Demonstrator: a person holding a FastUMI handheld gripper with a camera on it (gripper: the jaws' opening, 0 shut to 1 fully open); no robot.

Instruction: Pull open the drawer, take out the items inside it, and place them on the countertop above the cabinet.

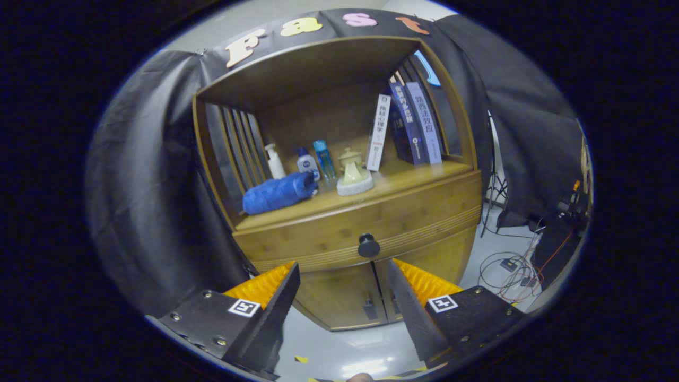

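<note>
Fingers (297,278) spread apart, empty, before drawer knob (368,245); towel (278,193) above.

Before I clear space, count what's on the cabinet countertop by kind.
Bottles: 3
Books: 3
Blue rolled cloth: 1
Lidded jar: 1
Pale dish: 1
Total: 9
Gripper open, drawer shut.
</note>
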